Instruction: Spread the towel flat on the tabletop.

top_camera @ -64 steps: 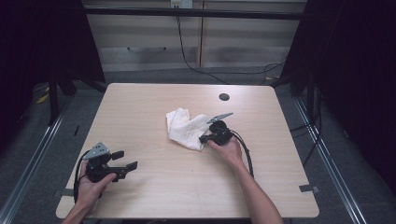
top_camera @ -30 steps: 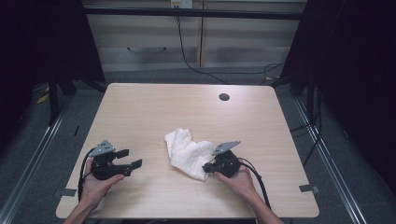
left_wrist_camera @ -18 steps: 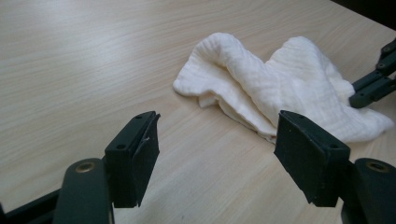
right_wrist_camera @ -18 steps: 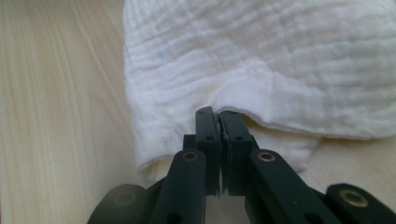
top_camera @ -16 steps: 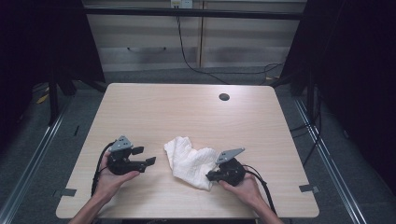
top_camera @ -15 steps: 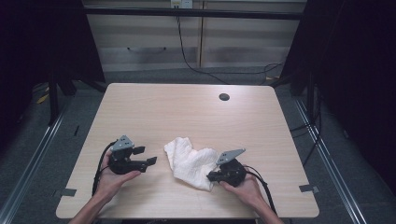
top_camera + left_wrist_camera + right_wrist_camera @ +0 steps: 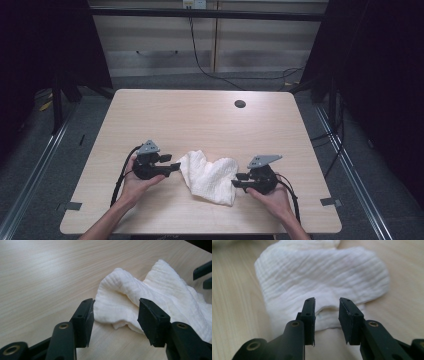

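The white cloth point(image 7: 210, 176) lies crumpled on the near half of the wooden counter point(image 7: 200, 120), between your two hands, with its ribbed folds bunched up rather than spread flat. Your left gripper point(image 7: 172, 167) sits low at the cloth's left edge. In the left gripper view point(image 7: 115, 315) its jaws have just been closing and now stand partly apart, one on each side of a rounded fold of the cloth point(image 7: 140, 297); the pads sit close by that fold but do not press on it, so nothing is gripped there. Your left hand point(image 7: 131, 182) holds the gripper body from behind, its cable looping down toward your forearm.

Your right gripper point(image 7: 236, 183) is at the cloth's right edge, tips pointing left into the fabric. In the right gripper view point(image 7: 327, 315) its jaws have just been opening and now stand at a narrow gap, with the cloth's near hem point(image 7: 324, 312) lying between and just beyond the pads; the fabric is loose there, not pinched. Your right hand point(image 7: 272, 197) rests on the counter behind it.

A small dark round hole point(image 7: 240, 103) sits in the counter's far right part, well apart from the cloth.
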The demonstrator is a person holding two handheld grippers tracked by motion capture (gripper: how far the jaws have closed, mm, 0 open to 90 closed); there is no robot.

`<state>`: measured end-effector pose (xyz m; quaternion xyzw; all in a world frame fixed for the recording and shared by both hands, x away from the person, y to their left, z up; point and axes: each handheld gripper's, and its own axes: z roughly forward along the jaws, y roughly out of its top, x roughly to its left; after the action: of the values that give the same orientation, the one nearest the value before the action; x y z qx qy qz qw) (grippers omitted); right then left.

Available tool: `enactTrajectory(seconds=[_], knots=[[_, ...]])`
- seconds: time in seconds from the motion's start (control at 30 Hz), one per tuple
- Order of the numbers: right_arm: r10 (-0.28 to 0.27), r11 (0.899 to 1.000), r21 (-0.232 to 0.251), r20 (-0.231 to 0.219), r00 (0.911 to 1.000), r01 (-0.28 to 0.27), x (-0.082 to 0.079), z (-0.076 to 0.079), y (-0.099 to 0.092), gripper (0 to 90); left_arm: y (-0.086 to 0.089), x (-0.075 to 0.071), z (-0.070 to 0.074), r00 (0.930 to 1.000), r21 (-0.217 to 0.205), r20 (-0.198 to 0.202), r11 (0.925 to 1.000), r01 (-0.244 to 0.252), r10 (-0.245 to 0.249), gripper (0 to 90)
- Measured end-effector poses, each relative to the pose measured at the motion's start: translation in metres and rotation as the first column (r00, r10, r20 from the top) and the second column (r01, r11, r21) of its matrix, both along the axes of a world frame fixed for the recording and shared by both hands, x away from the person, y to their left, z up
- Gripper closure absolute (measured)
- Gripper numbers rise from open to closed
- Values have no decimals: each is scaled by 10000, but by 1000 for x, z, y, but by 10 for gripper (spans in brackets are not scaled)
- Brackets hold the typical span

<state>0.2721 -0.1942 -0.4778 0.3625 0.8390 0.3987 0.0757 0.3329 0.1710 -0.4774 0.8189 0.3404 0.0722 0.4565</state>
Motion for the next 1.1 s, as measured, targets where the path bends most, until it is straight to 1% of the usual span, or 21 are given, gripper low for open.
enactTrajectory(seconds=[0.07,0.1,0.13,0.2,0.27,0.3,0.33,0.37,0.43,0.47,0.53,0.57,0.6,0.67,0.73,0.8,0.9,0.97,1.0,1.03,1.1], knots=[[-73,10000,16,78,9999,73,3,2,-2,667,-4,2,-2,10000,-41,-3,10000,82,-82,515],[-205,9997,113,128,9997,203,8,3,-5,670,-7,2,-5,9998,115,-56,9997,203,-202,546],[-408,9992,56,162,9990,407,21,4,-9,680,-9,1,-7,9992,291,-3,9988,403,-404,660],[-498,9987,87,130,9987,497,25,3,-10,682,-12,0,-11,9985,525,0,9972,540,-541,667],[-619,9979,169,44,9981,618,42,-3,-11,667,-13,-1,-14,9977,664,-36,9955,681,-680,719],[-619,9979,169,44,9981,618,42,-3,-11,667,-14,0,-15,9975,695,-27,9951,700,-699,719],[-576,9979,302,0,9983,576,49,-6,-11,630,-14,1,-17,9976,637,-95,9956,684,-680,718],[-576,9979,302,0,9983,576,49,-6,-11,630,-14,1,-18,9977,673,-152,9955,671,-662,718],[-539,9979,362,-118,9985,543,55,-12,-9,584,-15,3,-21,9976,727,-269,9951,664,-646,718],[-559,9977,368,-164,9983,565,57,-14,-8,584,-15,3,-23,9977,818,-285,9946,644,-622,718],[-512,9987,12,-171,9985,512,59,-19,-5,588,-15,3,-26,9973,966,-319,9929,690,-662,718],[-478,9988,85,-234,9986,480,60,-21,-4,595,-15,3,-27,9973,981,-342,9928,680,-649,718],[-483,9988,-5,-228,9986,483,60,-24,-3,613,-15,3,-28,9971,1034,-407,9923,686,-647,718],[-502,9987,-66,-251,9984,501,60,-25,-3,620,-15,3,-28,9972,1007,-398,9926,676,-639,718],[-402,9991,-158,-195,9990,398,59,-25,-2,660,-13,4,-26,9974,873,-376,9941,641,-610,715],[-411,9990,-173,-141,9991,408,59,-27,-1,705,-10,4,-24,9980,805,-370,9953,547,-518,705],[-395,9989,-241,-93,9992,393,58,-27,-1,838,-2,7,-20,9988,623,-347,9974,362,-341,673],[-377,9991,-186,-101,9992,375,58,-28,-1,861,5,10,-17,9995,429,-312,9991,70,-56,637],[-390,9990,-213,-95,9992,388,57,-28,0,864,10,12,-16,9990,260,-345,9993,-285,293,623],[-330,9994,-89,-153,9993,329,57,-28,1,866,15,16,-16,9982,206,-368,9987,-470,477,618],[-248,9997,-80,-88,9997,247,58,-29,4,871,19,22,-18,9933,137,-388,9940,-1081,1085,618]])
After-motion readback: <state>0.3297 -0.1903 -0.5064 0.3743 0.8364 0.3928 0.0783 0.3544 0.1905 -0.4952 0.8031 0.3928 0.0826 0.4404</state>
